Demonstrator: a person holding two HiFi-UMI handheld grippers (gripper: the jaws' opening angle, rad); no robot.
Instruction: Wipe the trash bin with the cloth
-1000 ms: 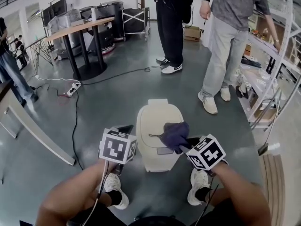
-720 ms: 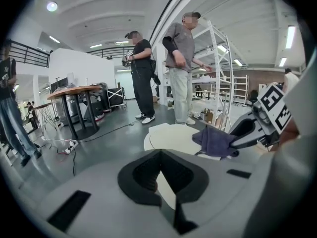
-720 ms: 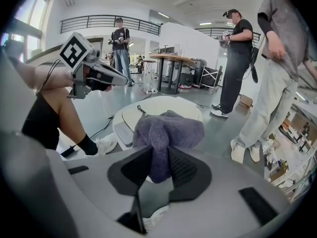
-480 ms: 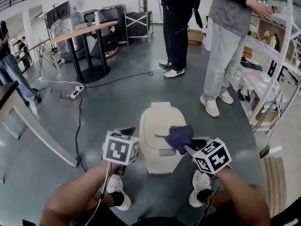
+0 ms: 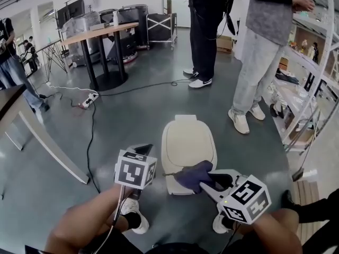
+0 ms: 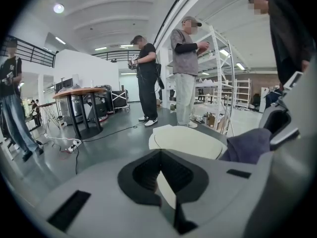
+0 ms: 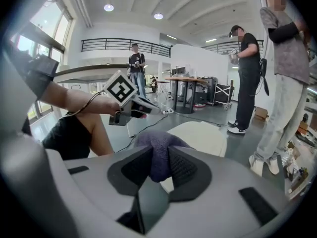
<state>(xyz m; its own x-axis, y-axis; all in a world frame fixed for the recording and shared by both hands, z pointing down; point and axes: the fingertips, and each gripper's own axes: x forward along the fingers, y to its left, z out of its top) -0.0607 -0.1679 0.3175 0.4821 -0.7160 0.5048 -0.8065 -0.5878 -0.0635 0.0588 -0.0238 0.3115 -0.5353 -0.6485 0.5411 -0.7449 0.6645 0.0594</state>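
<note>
Trash bin [image 5: 186, 139]: cream, lid shut, standing on the grey floor [image 5: 122, 110] just ahead of me; most of the lid lies bare.
Cloth [image 5: 192, 175]: purple and bunched, sitting at the near edge of the lid. A second ago it lay further up, about the lid's middle-right, so I have drawn it toward me across the top.
What that means: I'd judge that one pass over the lid is about done. The front rim and the side walls look to be still ahead.
Right gripper [image 5: 210, 180]: my jaws are clamped on a fold of the cloth, which bulges out beyond the tips. I come at the bin from the near right, with the cloth between me and the lid's front rim.
Left gripper [image 5: 142, 150]: jaws together with nothing in them, hanging just beside the bin's near left corner — apart from it, not steadying it.
Next move, as I see it: carry the cloth back up the lid, or over the front rim onto the wall.
Further out: two people [image 5: 204, 30] stand beyond the bin, and a cable [image 5: 90, 136] runs over the floor to its left.
</note>
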